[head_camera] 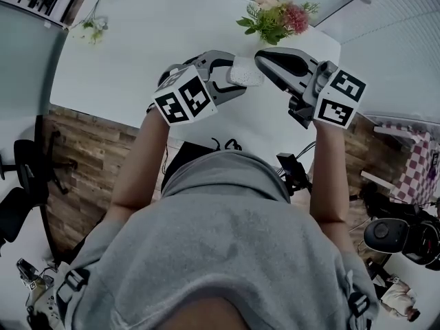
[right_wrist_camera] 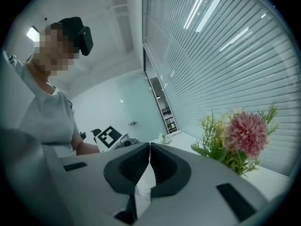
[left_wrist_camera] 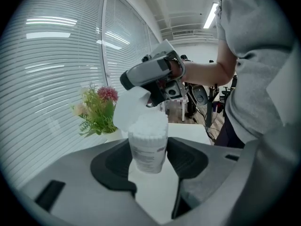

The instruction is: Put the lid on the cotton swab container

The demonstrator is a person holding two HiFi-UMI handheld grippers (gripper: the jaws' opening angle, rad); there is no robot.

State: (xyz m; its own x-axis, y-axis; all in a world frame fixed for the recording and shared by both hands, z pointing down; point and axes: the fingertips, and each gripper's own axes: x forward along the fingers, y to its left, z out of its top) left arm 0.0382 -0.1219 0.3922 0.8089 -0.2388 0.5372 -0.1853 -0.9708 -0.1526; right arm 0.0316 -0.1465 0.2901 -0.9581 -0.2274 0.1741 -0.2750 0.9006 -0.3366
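You had your left gripper [left_wrist_camera: 148,167] clamped on the open cotton swab container [left_wrist_camera: 148,142], keeping it upright as a steady target. Just above that container, your right gripper [right_wrist_camera: 149,155] pinched the lid [left_wrist_camera: 130,108] edgewise, tilted, likely ready to cap. Flowers [left_wrist_camera: 97,110] stood beyond the container.

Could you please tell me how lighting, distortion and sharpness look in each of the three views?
Head view: dim and greyish, with fisheye bending the table edge. Left gripper view: round black border, glare streaks on the blinds, container sharp, lid washed out pale. Right gripper view: the blinds curve strongly, the flowers look slightly soft.
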